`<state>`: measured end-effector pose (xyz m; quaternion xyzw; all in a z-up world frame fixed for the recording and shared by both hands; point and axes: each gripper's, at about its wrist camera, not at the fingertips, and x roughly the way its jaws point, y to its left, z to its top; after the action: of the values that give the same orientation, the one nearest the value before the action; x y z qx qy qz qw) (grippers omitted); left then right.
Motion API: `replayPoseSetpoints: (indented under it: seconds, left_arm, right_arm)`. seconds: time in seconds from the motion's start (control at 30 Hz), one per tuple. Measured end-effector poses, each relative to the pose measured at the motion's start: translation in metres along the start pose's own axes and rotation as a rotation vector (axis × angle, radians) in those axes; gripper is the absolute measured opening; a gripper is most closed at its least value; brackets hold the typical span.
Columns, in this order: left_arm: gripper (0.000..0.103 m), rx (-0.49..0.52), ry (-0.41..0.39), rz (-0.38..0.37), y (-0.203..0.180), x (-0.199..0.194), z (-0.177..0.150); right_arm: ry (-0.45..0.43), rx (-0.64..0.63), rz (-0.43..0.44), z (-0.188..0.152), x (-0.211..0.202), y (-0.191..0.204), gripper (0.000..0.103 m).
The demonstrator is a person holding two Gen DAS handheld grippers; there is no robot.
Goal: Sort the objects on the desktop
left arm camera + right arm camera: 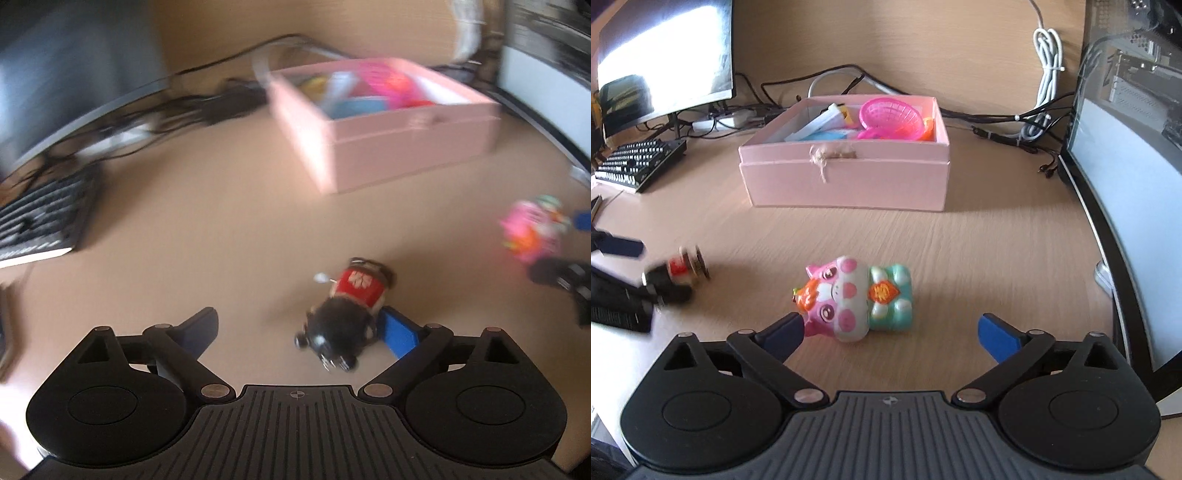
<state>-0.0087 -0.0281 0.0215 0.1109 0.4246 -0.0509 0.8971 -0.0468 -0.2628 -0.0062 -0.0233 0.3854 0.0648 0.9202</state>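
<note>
A small black toy dog in a red coat (343, 314) lies on the tan desk between the wide-apart fingers of my left gripper (299, 325), close beside the right finger (400, 332); no pad presses on it. A pink pig toy with a teal body (849, 299) lies on its side between the spread fingers of my right gripper (891, 325), its head against the left finger (786, 330). Each view also catches the other toy: the pig (532, 229) and the dog (677, 275). Beyond stands an open pink box (846, 184) (406, 147) holding a pink basket (890, 114) and other toys.
A black keyboard (639, 162) and a monitor (665, 55) sit at the back left, with black cables (783, 92) behind the box. A second screen and a computer case (1126, 147) line the right side. A white cable (1047, 62) hangs on the wall.
</note>
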Motion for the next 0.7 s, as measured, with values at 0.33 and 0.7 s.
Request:
replayPoseSetpoints:
  seconds: [0.33,0.7]
  left_arm:
    - [0.1,-0.19,0.049,0.222,0.058,0.004,0.0]
    - [0.1,-0.164,-0.07,-0.045,0.04,-0.006,-0.003]
  right_arm:
    - [-0.021,0.002,0.0,-0.011,0.006,0.004,0.103]
    - [-0.028,0.017,-0.011,-0.013,0.005,0.006,0.103]
